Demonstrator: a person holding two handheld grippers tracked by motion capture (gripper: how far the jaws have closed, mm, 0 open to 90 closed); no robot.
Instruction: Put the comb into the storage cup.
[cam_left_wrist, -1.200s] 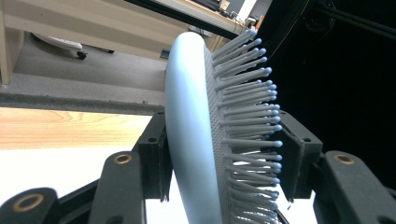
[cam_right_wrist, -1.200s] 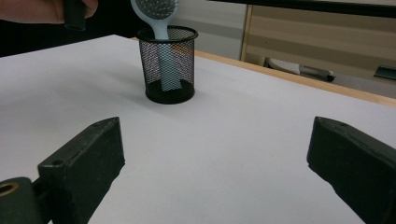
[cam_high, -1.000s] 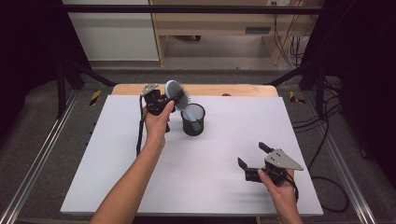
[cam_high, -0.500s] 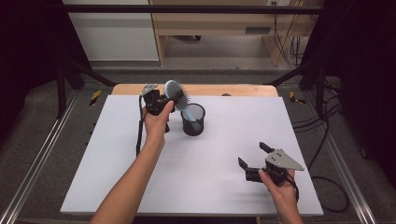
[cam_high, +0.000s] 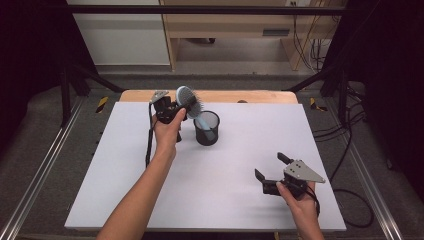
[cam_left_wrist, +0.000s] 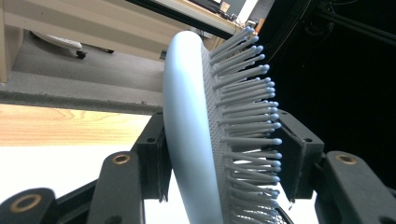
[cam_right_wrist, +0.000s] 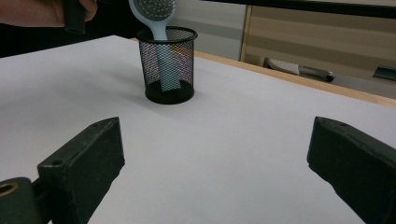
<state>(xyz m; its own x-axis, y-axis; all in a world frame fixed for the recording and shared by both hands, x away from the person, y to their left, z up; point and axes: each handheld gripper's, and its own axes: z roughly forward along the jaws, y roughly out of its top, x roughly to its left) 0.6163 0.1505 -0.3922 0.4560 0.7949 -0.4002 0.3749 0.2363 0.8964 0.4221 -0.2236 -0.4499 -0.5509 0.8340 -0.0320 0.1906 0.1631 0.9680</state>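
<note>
The left gripper (cam_high: 176, 106) is clamped on the head of a pale blue hairbrush (cam_high: 189, 101), held above and just to the left of a black mesh cup (cam_high: 206, 128); from the high view the brush tilts away from that gripper, its handle slanting down into the cup's mouth; the left gripper view adds what the high view cannot resolve, namely that one jaw presses the smooth back of the hairbrush (cam_left_wrist: 187, 135) while the other meets the tips of its bristles (cam_left_wrist: 247, 116), with the head standing nearly on edge between them; the right gripper view, looking across the white table (cam_right_wrist: 243, 121) from the other side, shows the hairbrush (cam_right_wrist: 156, 18) handle reaching down inside the mesh cup (cam_right_wrist: 168, 65) to about its floor, seen through the wire wall, which the other two views hide; the right gripper (cam_high: 272, 172) rests low near the table's front edge, well apart from the cup and far to the right of the left gripper; its jaws stand wide apart with nothing between them, as both the high view and its own view agree.
</note>
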